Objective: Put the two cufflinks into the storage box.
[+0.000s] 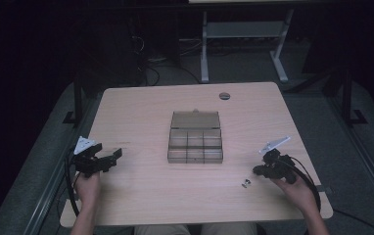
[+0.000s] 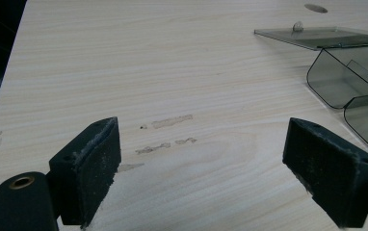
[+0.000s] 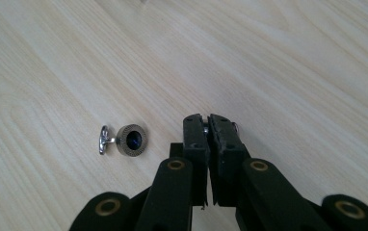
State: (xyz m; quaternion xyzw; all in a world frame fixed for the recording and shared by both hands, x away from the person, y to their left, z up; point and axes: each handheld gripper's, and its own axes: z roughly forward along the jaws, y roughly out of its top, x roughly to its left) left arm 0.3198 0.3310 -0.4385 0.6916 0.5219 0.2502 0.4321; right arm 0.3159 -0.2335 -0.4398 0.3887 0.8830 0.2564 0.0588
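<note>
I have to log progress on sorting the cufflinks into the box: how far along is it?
Done: organizer box lies open, compartments apparently empty. In hand: right gripper has closed on a small metal piece. Left: one cufflink remains on the table; left gripper waits open.

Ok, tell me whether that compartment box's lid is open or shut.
Open. The smoky clear box has its lid folded back flat on the table behind it, and the high view looks straight into its compartments, which look empty.
</note>
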